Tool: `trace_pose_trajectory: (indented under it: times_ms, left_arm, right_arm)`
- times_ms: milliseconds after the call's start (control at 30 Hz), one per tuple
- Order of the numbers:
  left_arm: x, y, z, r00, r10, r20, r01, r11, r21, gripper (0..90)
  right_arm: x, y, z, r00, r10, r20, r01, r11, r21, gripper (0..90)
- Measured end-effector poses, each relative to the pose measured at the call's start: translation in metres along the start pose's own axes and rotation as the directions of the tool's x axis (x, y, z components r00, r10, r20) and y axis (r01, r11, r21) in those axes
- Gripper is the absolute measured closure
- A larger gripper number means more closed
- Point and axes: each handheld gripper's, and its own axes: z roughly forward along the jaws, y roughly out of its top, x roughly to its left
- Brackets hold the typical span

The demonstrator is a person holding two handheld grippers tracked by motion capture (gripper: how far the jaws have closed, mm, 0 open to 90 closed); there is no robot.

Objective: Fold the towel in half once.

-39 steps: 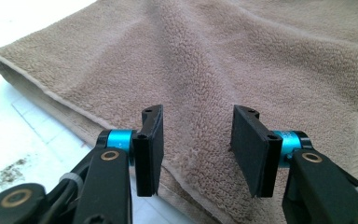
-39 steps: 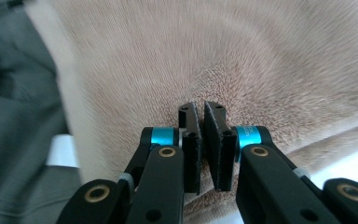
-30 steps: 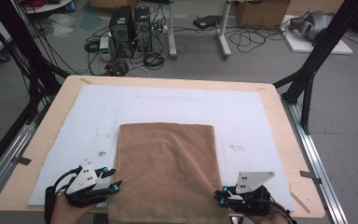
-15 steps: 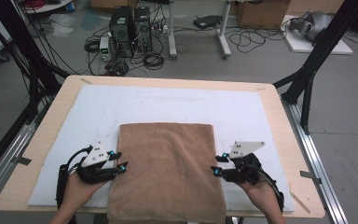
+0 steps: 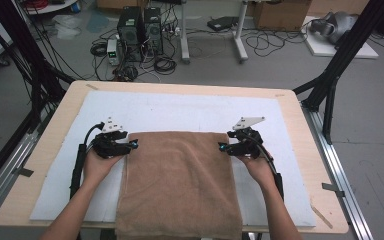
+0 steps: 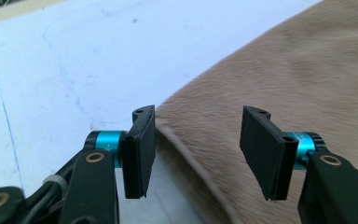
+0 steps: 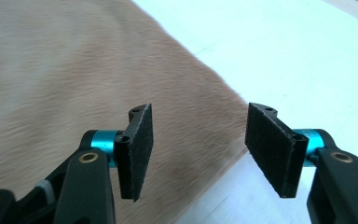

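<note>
Fingers apart on both sides, and both pairs have just been opening. The left gripper [image 5: 130, 145] straddles the towel's [image 5: 180, 185] far-left corner, the cloth edge running between its fingers [image 6: 139, 149] but unpinched. The right gripper [image 5: 223, 147] mirrors it at the far-right corner, one finger [image 7: 135, 151] over the pile, the other over the white mat [image 5: 180, 107]. It looks like a symmetrical set-up for pinching both corners, probably for a fold. The brown towel lies flat at the middle of the counter's [image 5: 300, 120] near edge, its near end draping over that edge.
</note>
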Motion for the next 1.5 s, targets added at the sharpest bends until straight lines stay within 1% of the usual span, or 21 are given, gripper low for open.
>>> trace_pose_trajectory:
  times_ms: [100, 200, 267, 300, 433, 533, 600, 733, 867, 1000, 1033, 1100, 1200, 1267, 1300, 1333, 1367, 1400, 1433, 1467, 1500]
  left_arm:
    - [0.009, -0.003, 0.011, 0.9989, -0.046, -0.005, 0.046, 0.9986, 0.027, 45.9]
    - [0.012, -0.003, 0.018, 0.9984, -0.056, 0.013, 0.055, 0.9973, 0.049, 46.3]
    - [0.012, -0.002, 0.023, 0.9973, -0.059, 0.043, 0.055, 0.9949, 0.084, 49.9]
    - [0.013, 0.000, 0.023, 0.9971, -0.064, 0.042, 0.060, 0.9943, 0.088, 51.6]
    - [0.014, 0.001, 0.024, 0.9962, -0.054, 0.069, 0.047, 0.9943, 0.095, 62.2]
    - [0.012, 0.002, 0.024, 0.9951, -0.051, 0.085, 0.044, 0.9948, 0.092, 73.5]
    - [0.011, 0.003, 0.024, 0.9966, -0.037, 0.074, 0.030, 0.9954, 0.092, 78.7]
    - [0.010, 0.010, 0.021, 0.9998, -0.013, 0.018, 0.011, 0.9964, 0.084, 82.4]
    - [0.014, 0.032, 0.013, 0.9994, 0.009, -0.032, -0.008, 0.9997, 0.024, 83.0]
    - [0.024, 0.071, 0.002, 0.9959, 0.014, -0.090, -0.018, 0.9991, -0.038, 83.1]
    - [0.026, 0.082, -0.002, 0.9945, 0.024, -0.102, -0.029, 0.9984, -0.050, 83.1]
    - [0.029, 0.101, -0.008, 0.9915, 0.038, -0.125, -0.048, 0.9959, -0.077, 83.2]
    - [0.035, 0.135, -0.020, 0.9886, 0.046, -0.144, -0.064, 0.9903, -0.124, 83.1]
    - [0.036, 0.150, -0.024, 0.9863, 0.062, -0.153, -0.084, 0.9859, -0.144, 83.0]
    - [0.036, 0.152, -0.024, 0.9857, 0.070, -0.153, -0.094, 0.9840, -0.151, 82.5]
    - [0.035, 0.153, -0.023, 0.9849, 0.073, -0.157, -0.098, 0.9835, -0.152, 79.7]
    - [0.036, 0.151, -0.020, 0.9855, 0.068, -0.155, -0.088, 0.9876, -0.130, 71.3]
    - [0.037, 0.149, -0.018, 0.9878, 0.065, -0.142, -0.082, 0.9895, -0.119, 64.6]
    - [0.038, 0.144, -0.017, 0.9889, 0.068, -0.132, -0.083, 0.9903, -0.111, 63.8]
    - [0.039, 0.137, -0.016, 0.9878, 0.071, -0.139, -0.086, 0.9904, -0.108, 62.9]
    - [0.040, 0.130, -0.016, 0.9895, 0.060, -0.131, -0.075, 0.9908, -0.112, 62.6]
  right_arm:
    - [-0.011, -0.005, 0.012, 0.9990, 0.042, 0.018, -0.042, 0.999, 0.029, 39.3]
    - [-0.018, -0.010, 0.021, 0.9981, 0.059, 0.013, -0.060, 0.997, 0.056, 39.4]
    - [-0.020, -0.012, 0.026, 0.9972, 0.075, 0.001, -0.075, 0.994, 0.075, 40.1]
    - [-0.020, -0.013, 0.029, 0.9974, 0.072, -0.008, -0.071, 0.994, 0.082, 41.1]
    - [-0.019, -0.012, 0.032, 0.9966, 0.071, -0.041, -0.068, 0.994, 0.086, 55.4]
    - [-0.019, -0.010, 0.033, 0.9923, 0.078, -0.096, -0.069, 0.993, 0.096, 72.6]
    - [-0.016, -0.008, 0.033, 0.9916, 0.070, -0.108, -0.058, 0.992, 0.111, 79.8]
    - [-0.014, 0.000, 0.030, 0.9941, 0.050, -0.096, -0.039, 0.993, 0.111, 82.7]
    - [-0.019, 0.015, 0.021, 0.9962, 0.047, -0.073, -0.042, 0.997, 0.067, 83.2]
    - [-0.027, 0.046, 0.005, 0.9990, 0.042, -0.015, -0.042, 0.999, 0.009, 83.3]
    - [-0.031, 0.057, -0.002, 0.9986, 0.053, -0.004, -0.053, 0.998, -0.015, 83.3]
    - [-0.036, 0.075, -0.013, 0.9988, 0.041, 0.027, -0.040, 0.998, -0.050, 83.3]
    - [-0.042, 0.097, -0.026, 0.9972, 0.026, 0.070, -0.020, 0.996, -0.082, 83.3]
    - [-0.047, 0.110, -0.034, 0.9947, 0.023, 0.100, -0.014, 0.995, -0.095, 83.2]
    - [-0.049, 0.114, -0.036, 0.9934, 0.031, 0.110, -0.020, 0.995, -0.099, 80.8]
    - [-0.051, 0.116, -0.037, 0.9918, 0.030, 0.124, -0.017, 0.995, -0.102, 73.7]
    - [-0.051, 0.116, -0.036, 0.9872, 0.028, 0.157, -0.011, 0.995, -0.104, 61.6]
    - [-0.055, 0.114, -0.034, 0.9861, 0.061, 0.154, -0.046, 0.994, -0.100, 55.9]
    - [-0.058, 0.111, -0.033, 0.9875, 0.084, 0.133, -0.072, 0.993, -0.094, 54.3]
    - [-0.059, 0.107, -0.032, 0.9882, 0.092, 0.122, -0.083, 0.993, -0.080, 52.9]
    - [-0.059, 0.101, -0.031, 0.9884, 0.087, 0.125, -0.079, 0.995, -0.066, 52.2]
